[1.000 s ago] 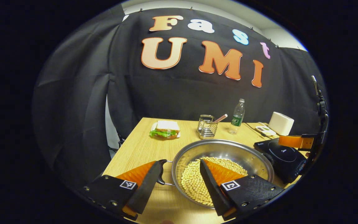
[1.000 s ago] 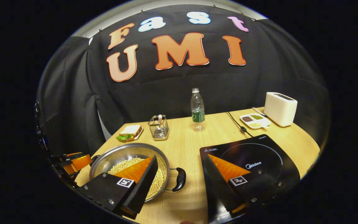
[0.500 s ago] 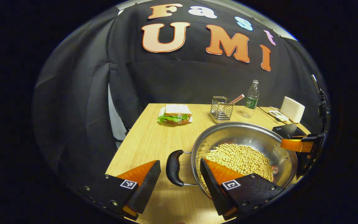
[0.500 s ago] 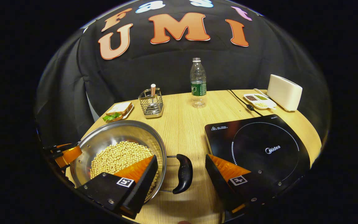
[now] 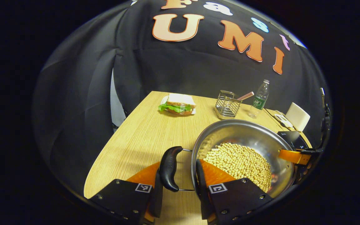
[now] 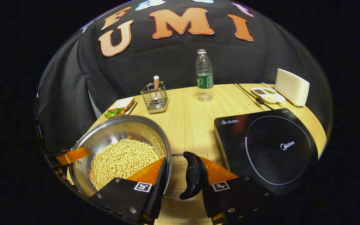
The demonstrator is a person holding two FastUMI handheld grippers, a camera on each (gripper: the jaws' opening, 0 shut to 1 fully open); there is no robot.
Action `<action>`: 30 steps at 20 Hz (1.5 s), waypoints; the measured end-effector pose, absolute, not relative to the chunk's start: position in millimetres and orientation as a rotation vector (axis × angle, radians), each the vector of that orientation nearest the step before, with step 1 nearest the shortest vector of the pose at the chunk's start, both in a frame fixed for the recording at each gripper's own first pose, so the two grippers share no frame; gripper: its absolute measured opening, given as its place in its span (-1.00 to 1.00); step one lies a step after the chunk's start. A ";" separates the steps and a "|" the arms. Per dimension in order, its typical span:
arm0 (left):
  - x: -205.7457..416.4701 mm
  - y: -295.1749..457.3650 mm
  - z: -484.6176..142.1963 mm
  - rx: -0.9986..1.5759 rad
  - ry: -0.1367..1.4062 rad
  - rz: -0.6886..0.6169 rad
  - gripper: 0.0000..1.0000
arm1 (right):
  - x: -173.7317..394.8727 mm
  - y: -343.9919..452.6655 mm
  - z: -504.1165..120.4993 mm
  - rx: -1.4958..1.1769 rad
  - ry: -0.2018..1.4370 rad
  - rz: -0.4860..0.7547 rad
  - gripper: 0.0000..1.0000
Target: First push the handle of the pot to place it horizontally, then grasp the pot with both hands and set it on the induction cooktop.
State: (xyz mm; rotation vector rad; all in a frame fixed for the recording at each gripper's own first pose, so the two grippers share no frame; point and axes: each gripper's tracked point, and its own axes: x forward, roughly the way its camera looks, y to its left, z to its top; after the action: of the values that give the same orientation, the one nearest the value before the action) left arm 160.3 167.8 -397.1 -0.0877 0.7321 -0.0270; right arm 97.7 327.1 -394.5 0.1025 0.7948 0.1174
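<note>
Since half a second ago I have narrowed both grippers around the pot's two handles. My left gripper (image 5: 176, 184) now has its fingers close on each side of the left handle (image 5: 168, 168), and my right gripper (image 6: 183, 184) stands the same way at the right handle (image 6: 192, 175); I cannot tell if the pads already press. The pot (image 6: 105, 137), full of soybeans (image 6: 122, 161), rests on the table (image 6: 186, 115), left of the induction cooktop (image 6: 270, 147). Its near rim is hidden behind my fingers. Far behind stand a bottle (image 6: 204, 78), a wire holder (image 6: 155, 98) and a sandwich (image 5: 177, 104).
</note>
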 end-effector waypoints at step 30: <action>118.7 -91.7 -308.8 -0.103 0.668 -0.144 0.00 | 74.6 76.5 -291.0 0.153 0.681 0.012 0.05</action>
State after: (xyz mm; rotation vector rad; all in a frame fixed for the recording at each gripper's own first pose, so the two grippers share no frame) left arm 118.7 -91.7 -308.8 -0.1027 0.6675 -0.1442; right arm 74.6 76.5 -291.0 0.1528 0.6812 0.0117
